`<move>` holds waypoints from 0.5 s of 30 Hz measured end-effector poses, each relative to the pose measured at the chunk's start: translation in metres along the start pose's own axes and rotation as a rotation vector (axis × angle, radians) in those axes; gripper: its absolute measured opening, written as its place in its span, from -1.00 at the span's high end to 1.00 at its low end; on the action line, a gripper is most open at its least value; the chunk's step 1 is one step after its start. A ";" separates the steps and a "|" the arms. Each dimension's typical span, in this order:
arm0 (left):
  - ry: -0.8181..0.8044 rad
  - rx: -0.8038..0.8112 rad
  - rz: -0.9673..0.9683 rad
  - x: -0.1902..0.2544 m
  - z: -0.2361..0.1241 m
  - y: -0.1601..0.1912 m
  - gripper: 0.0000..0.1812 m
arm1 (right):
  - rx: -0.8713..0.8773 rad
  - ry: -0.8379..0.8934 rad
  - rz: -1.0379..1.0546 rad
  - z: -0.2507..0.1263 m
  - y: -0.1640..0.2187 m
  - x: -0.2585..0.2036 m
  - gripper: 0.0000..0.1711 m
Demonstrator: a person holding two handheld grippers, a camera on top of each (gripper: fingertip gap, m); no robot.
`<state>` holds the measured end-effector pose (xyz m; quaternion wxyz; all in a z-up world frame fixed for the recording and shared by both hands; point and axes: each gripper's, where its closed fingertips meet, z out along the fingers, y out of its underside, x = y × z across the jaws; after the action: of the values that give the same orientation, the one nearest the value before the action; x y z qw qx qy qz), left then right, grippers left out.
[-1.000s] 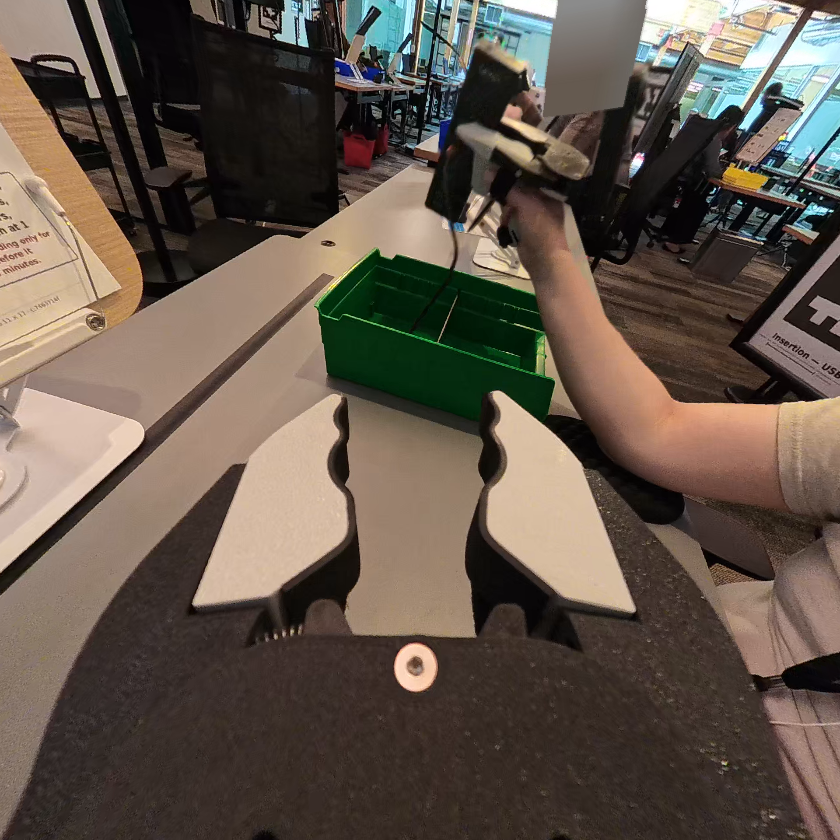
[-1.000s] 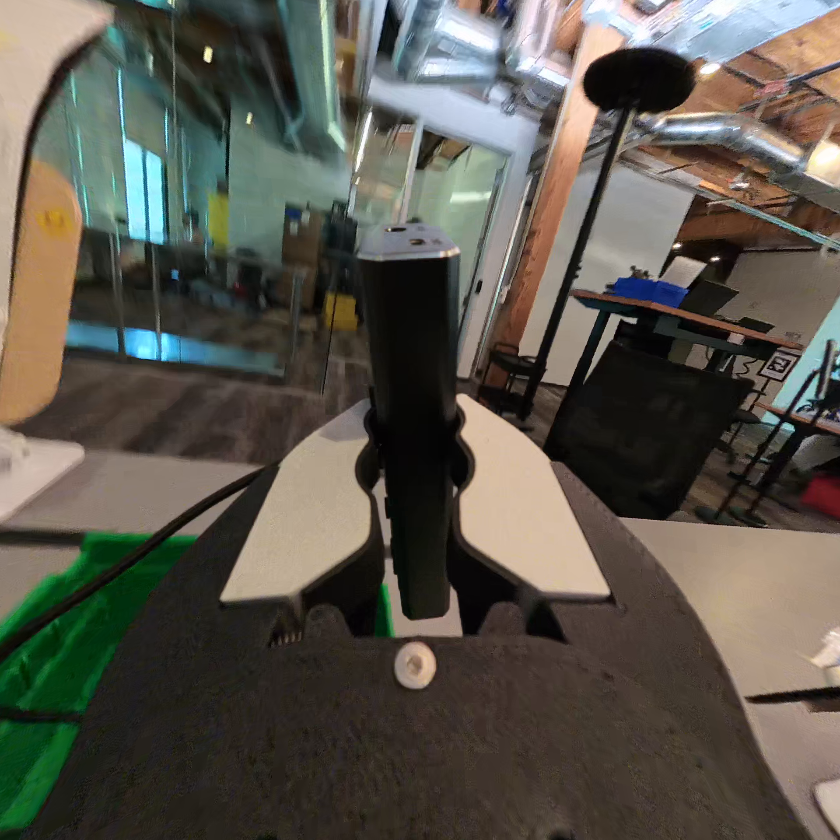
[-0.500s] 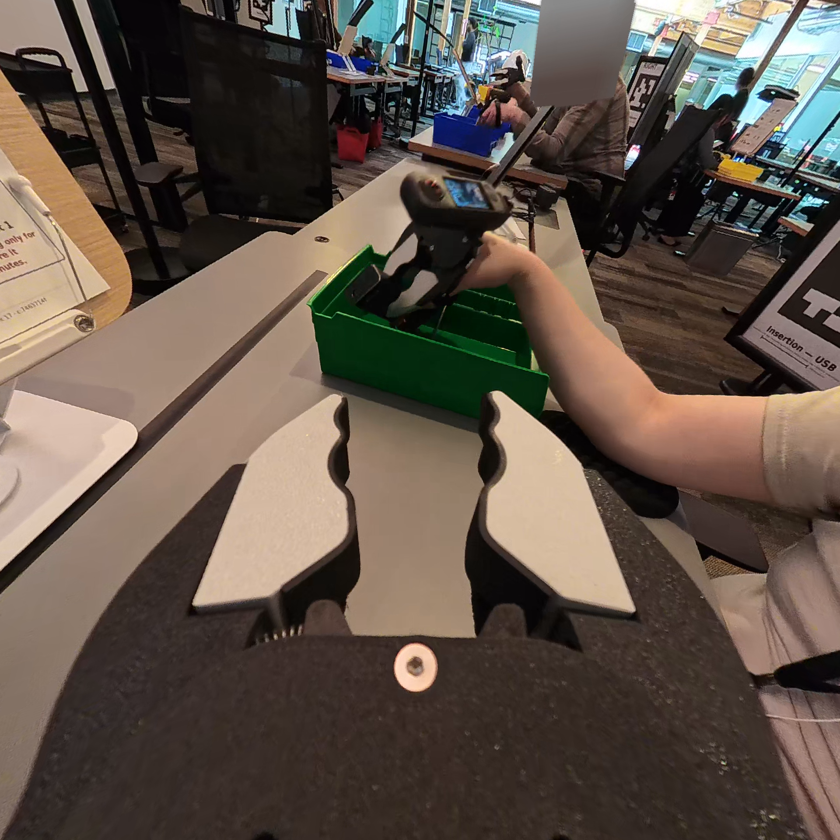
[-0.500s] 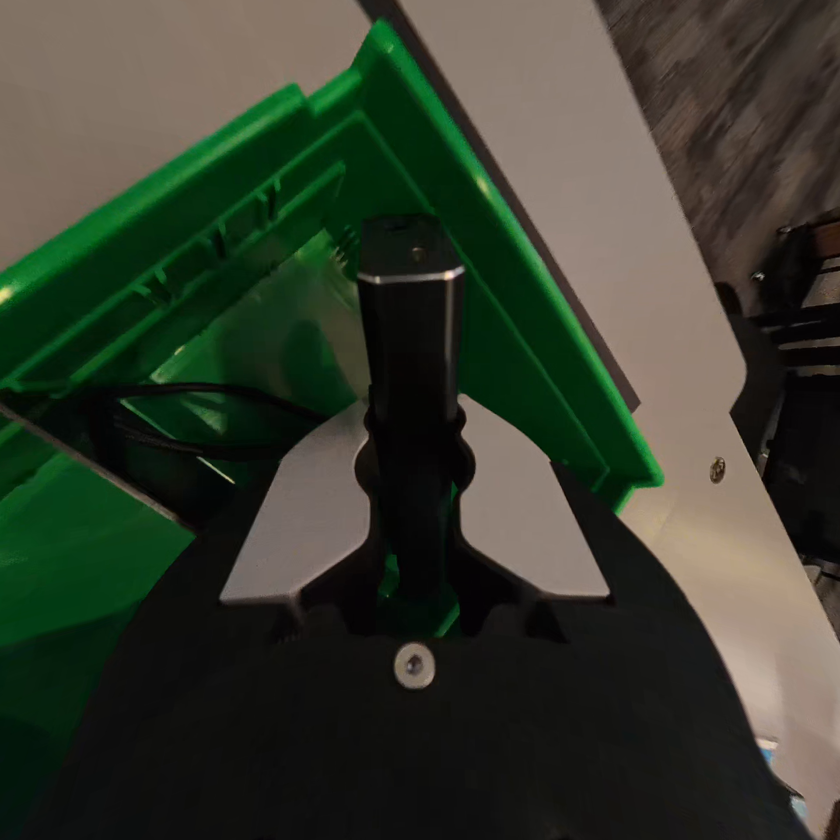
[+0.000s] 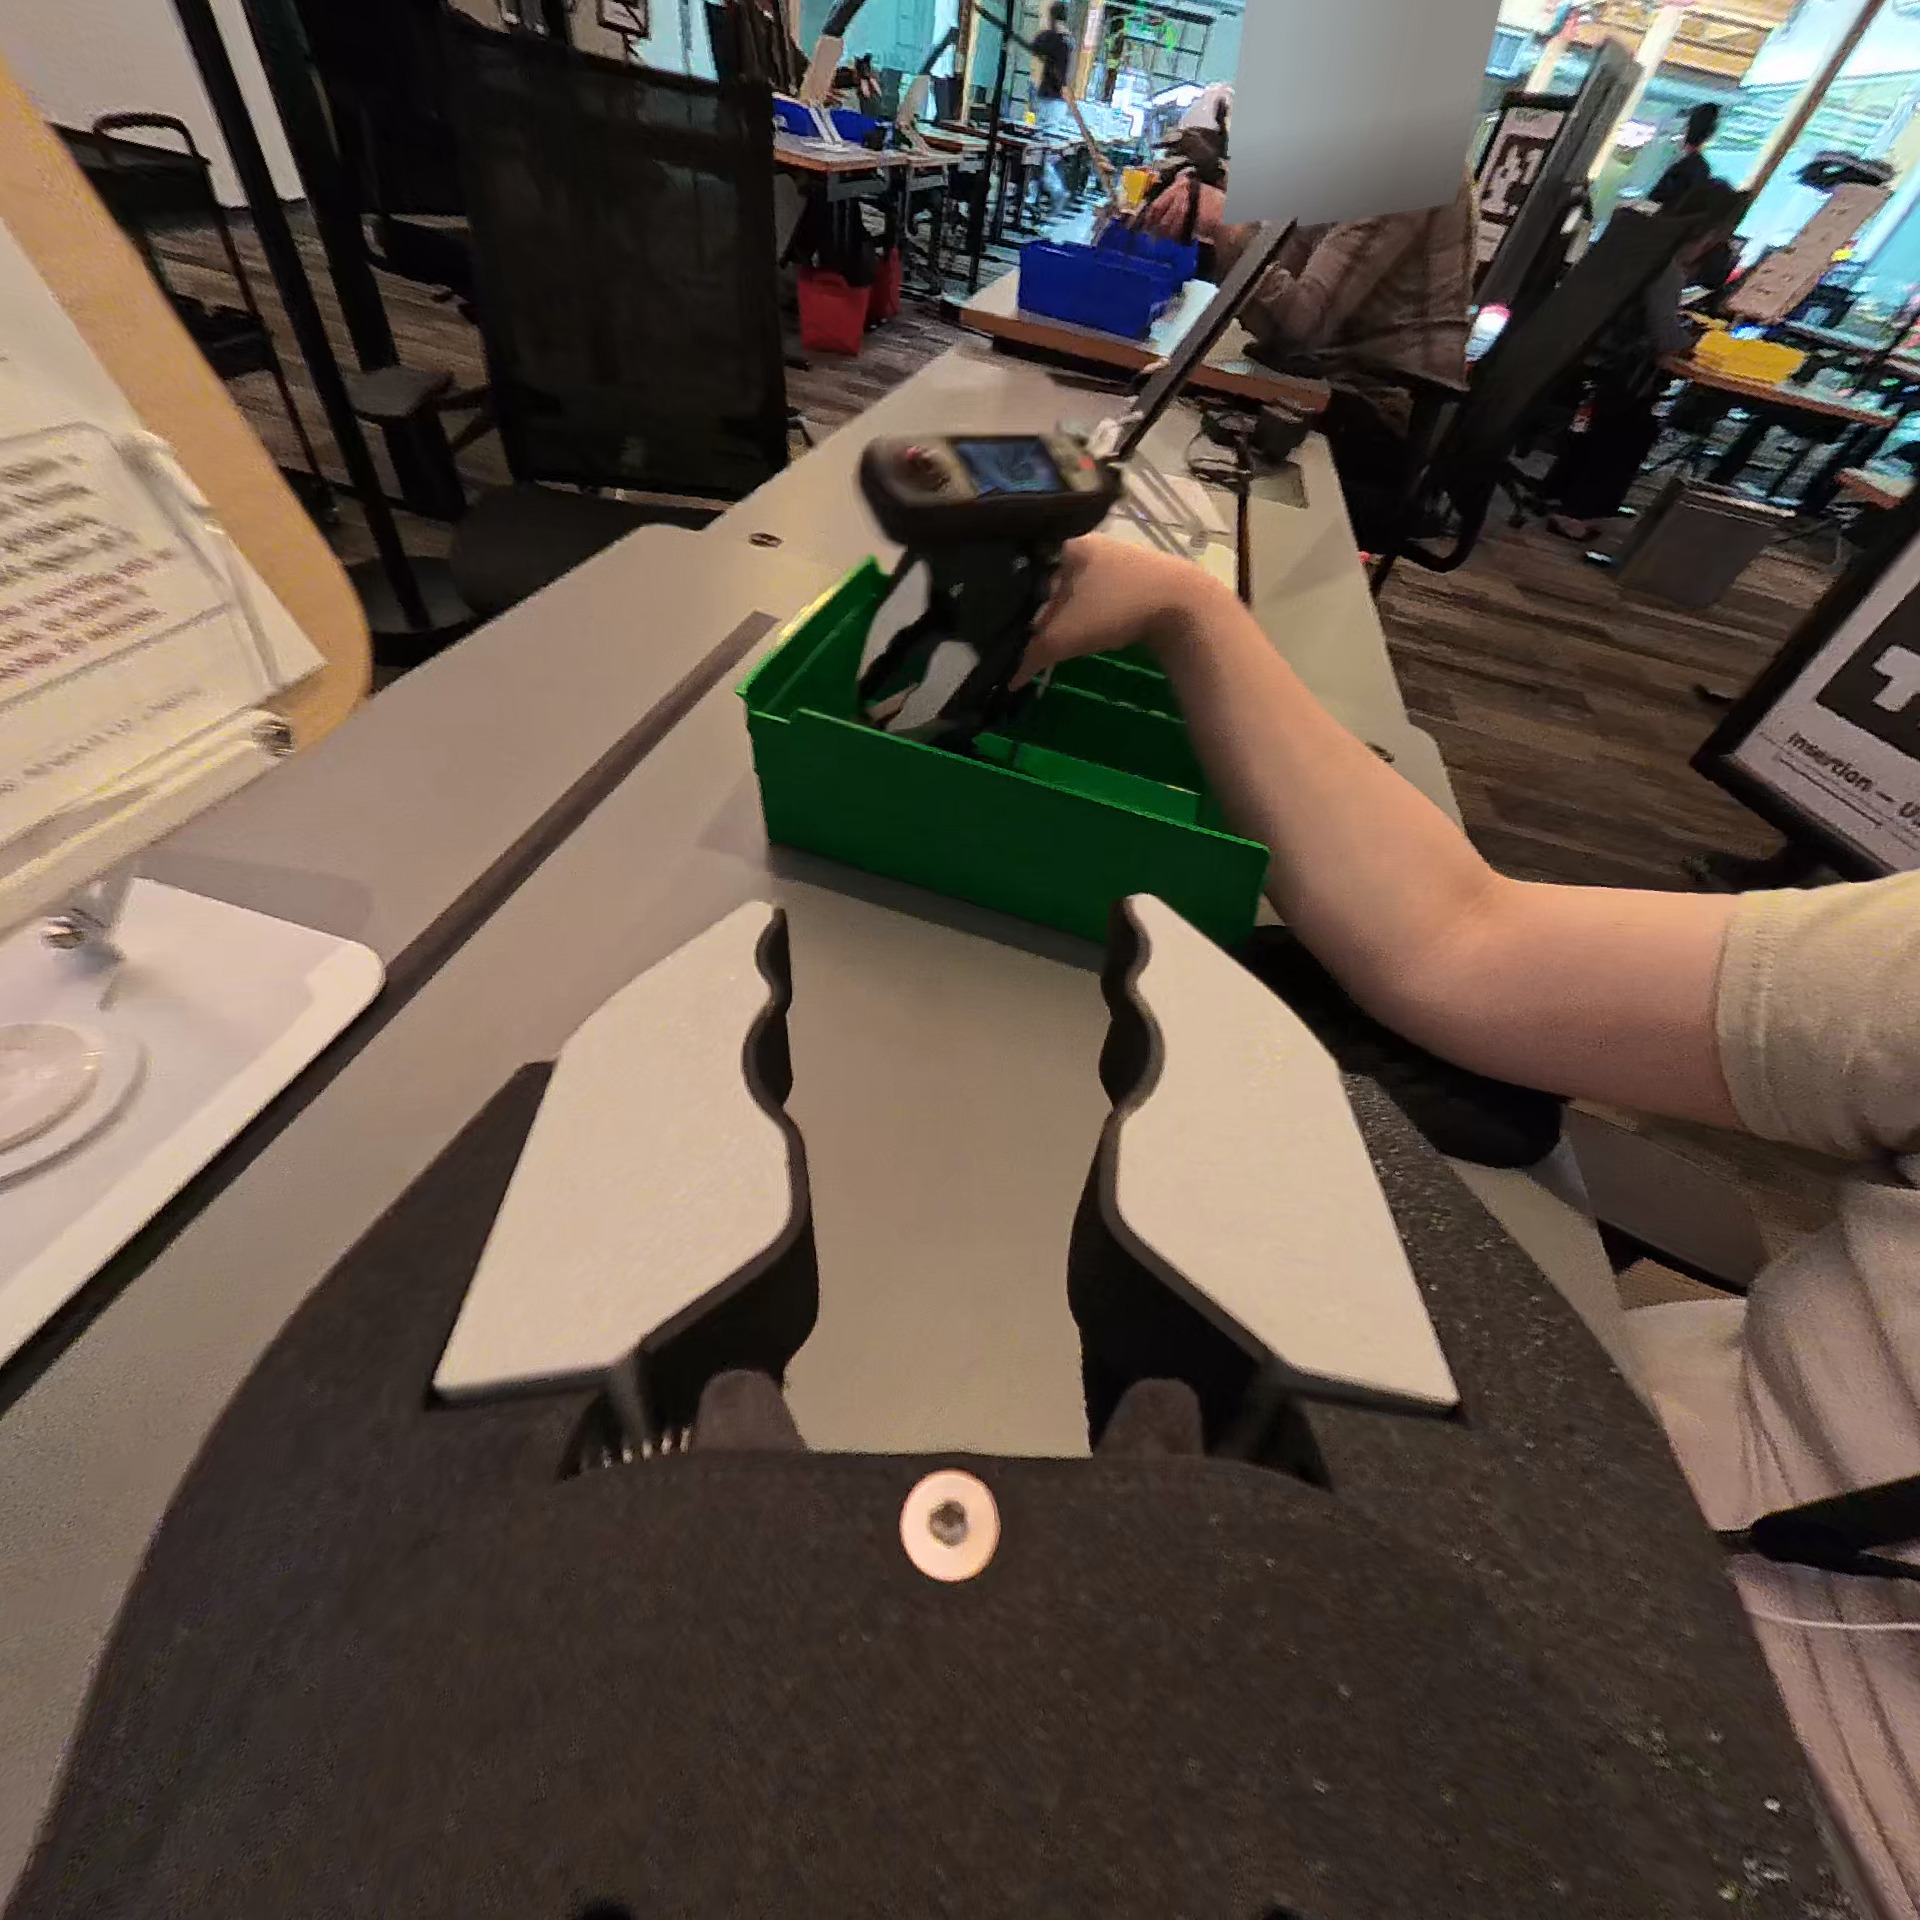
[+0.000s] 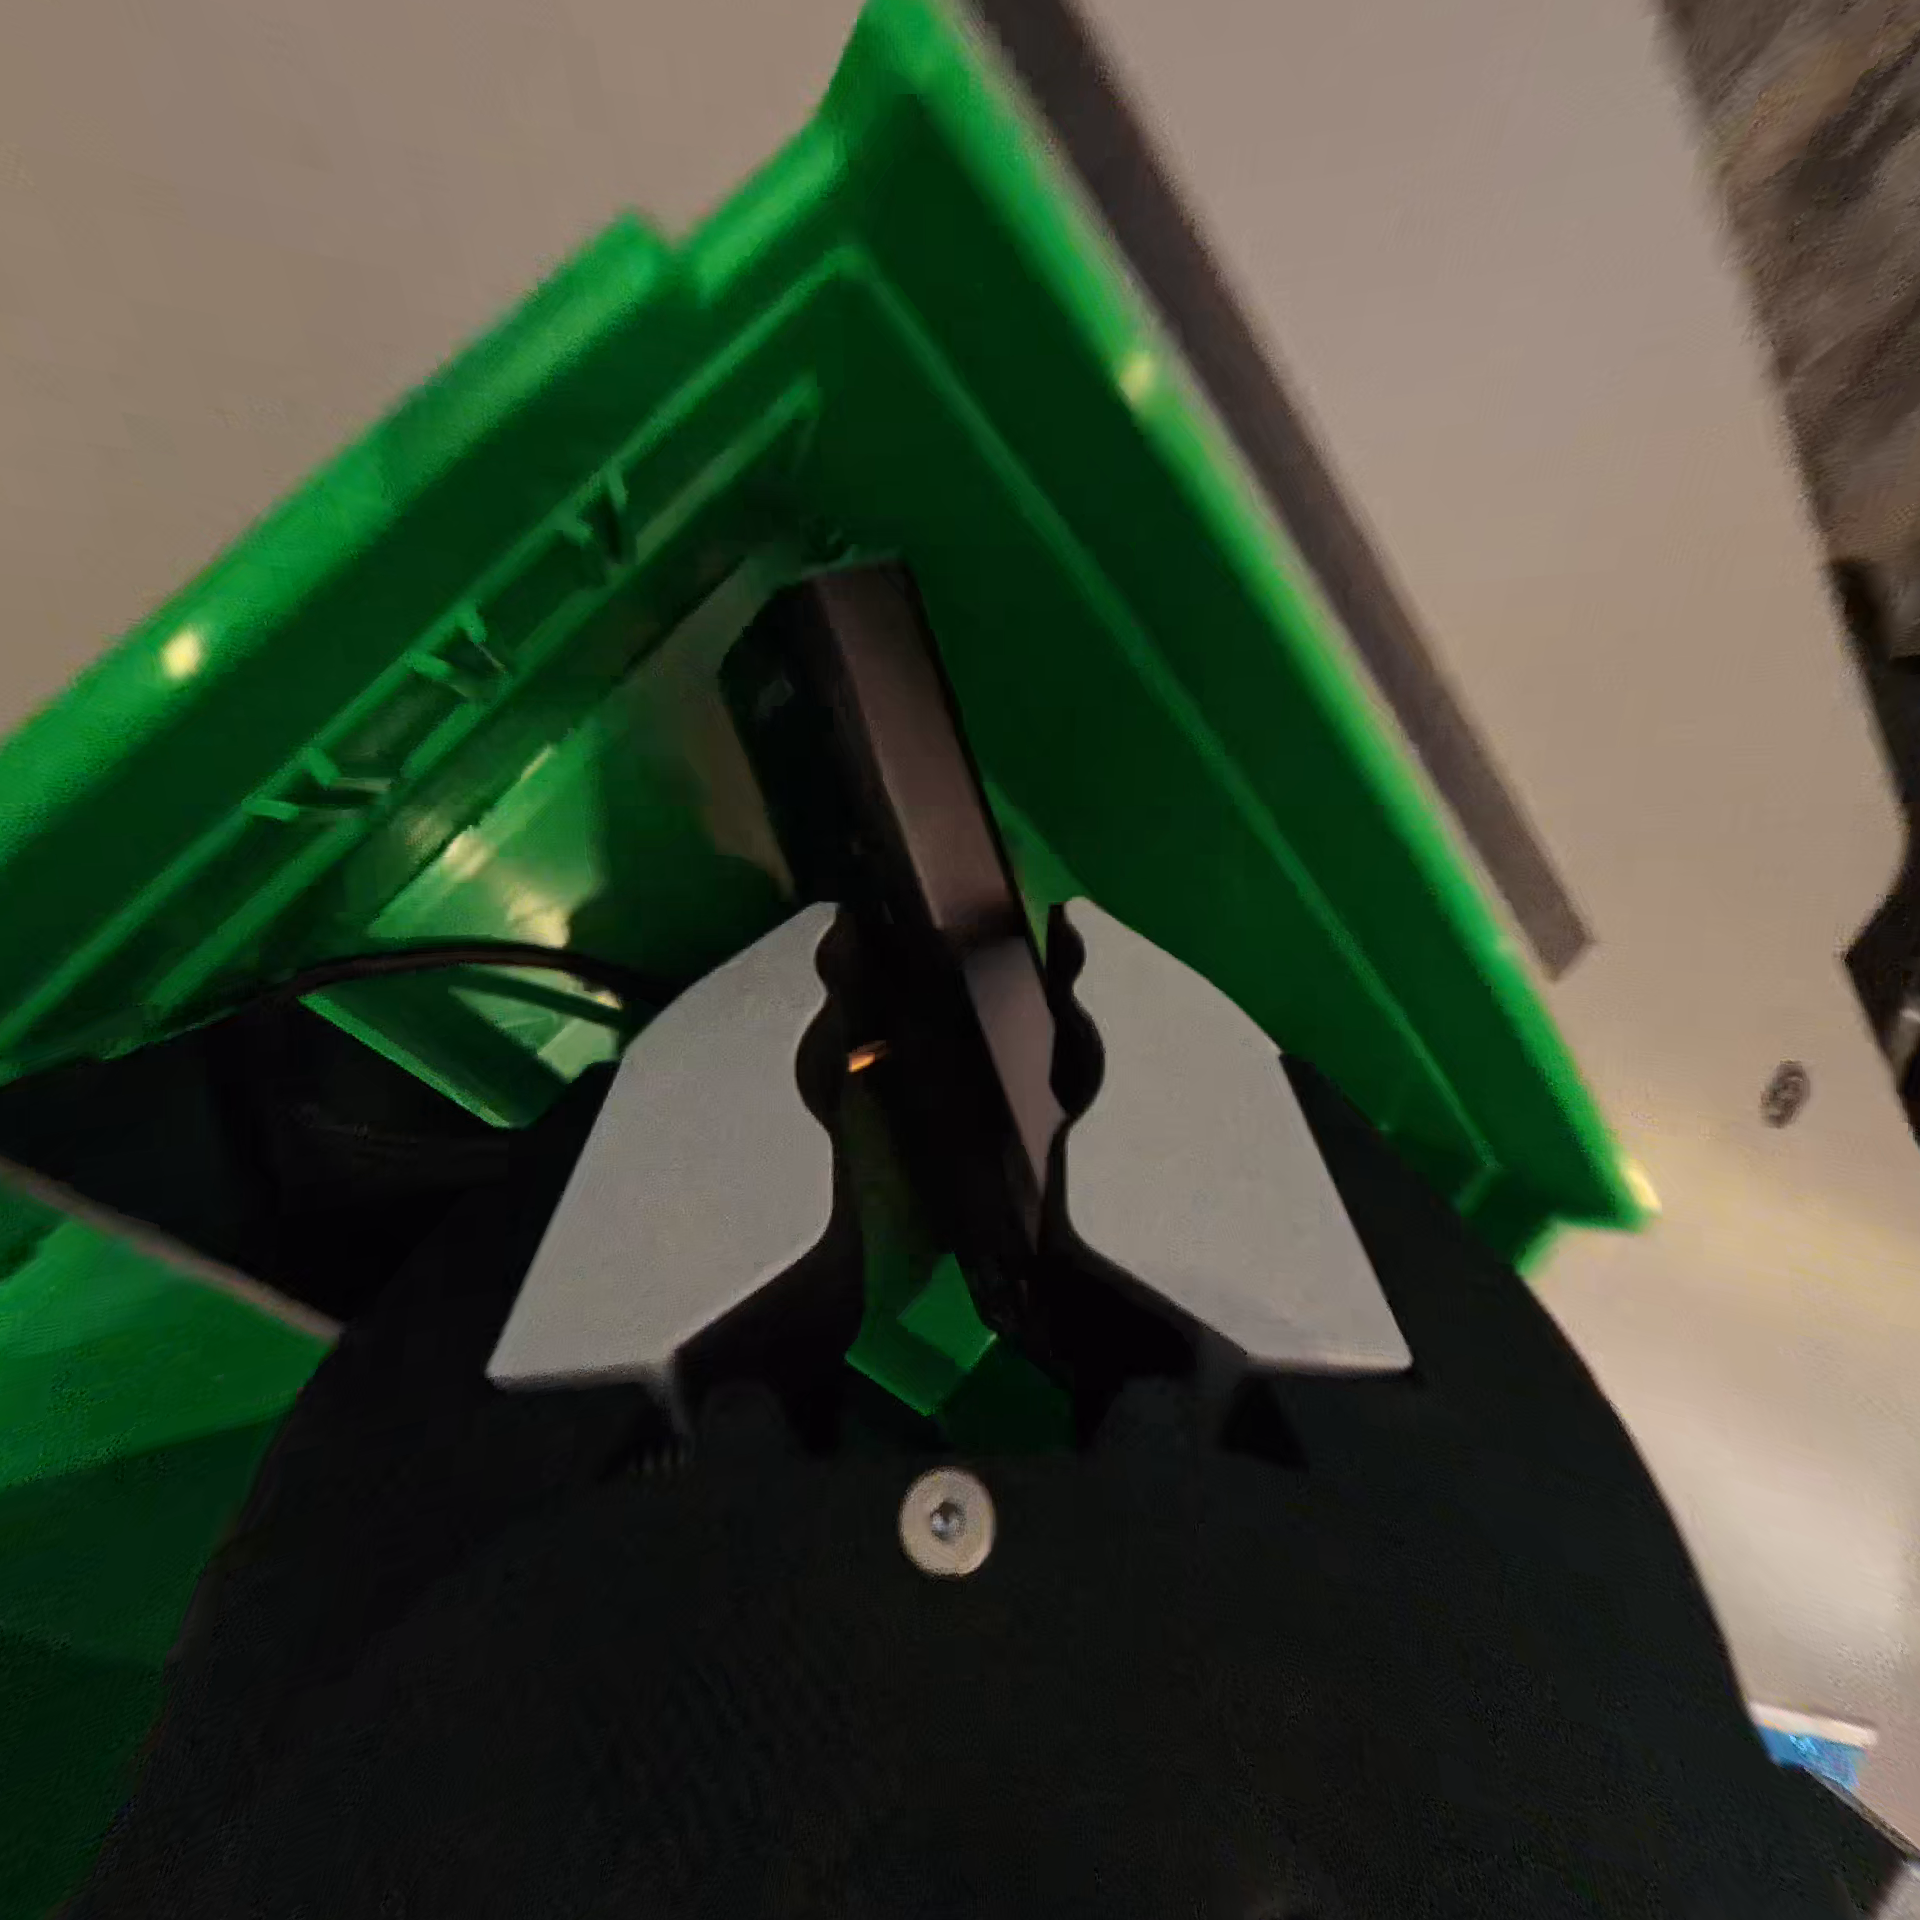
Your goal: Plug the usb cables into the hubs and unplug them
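Note:
My right gripper [image 6: 940, 914] is shut on a black USB hub [image 6: 914, 790]. The hub sits tilted between the jaws, with its far end down in the corner of the green bin [image 6: 1195, 831]. A thin black cable [image 6: 447, 961] trails left inside the bin. In the left wrist view, a hand holds the right gripper [image 5: 935, 675] pointing down into the far left corner of the green bin [image 5: 997, 831]. My left gripper [image 5: 951, 925] is open and empty. It hovers over the grey table [image 5: 935, 1143], a short way in front of the bin.
A white stand base [image 5: 177, 1039] and a clear sign holder [image 5: 94, 582] stand on the left. The person's forearm [image 5: 1371, 883] crosses the right side above a black mat [image 5: 1455, 1101]. A framed sign [image 5: 1839, 748] stands off the table at the right. My hands' fingertips stand some 40 centimetres from each other.
The right gripper swung down from high above the table into the bin, carrying the hub. The hub has now tilted in the jaws against the bin's corner. The left gripper has barely moved.

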<state>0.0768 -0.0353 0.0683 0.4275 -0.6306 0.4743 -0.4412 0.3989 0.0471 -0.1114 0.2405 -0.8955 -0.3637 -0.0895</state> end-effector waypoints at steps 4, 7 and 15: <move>-0.257 -0.049 0.046 -0.027 -0.060 -0.008 0.35 | 0.257 0.227 0.024 -0.072 -0.029 0.032 0.55; -0.635 -0.224 0.017 -0.063 -0.139 0.016 0.34 | 0.435 0.371 0.013 -0.132 -0.049 0.038 0.55; -0.806 -0.792 -0.593 -0.053 -0.260 0.167 0.47 | 0.558 0.464 -0.128 -0.178 -0.084 0.012 0.55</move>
<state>-0.2190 -0.0457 -0.0360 0.1667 -0.9618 0.2084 -0.0602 0.3516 0.0181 0.0774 0.5454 -0.7268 -0.3652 -0.2026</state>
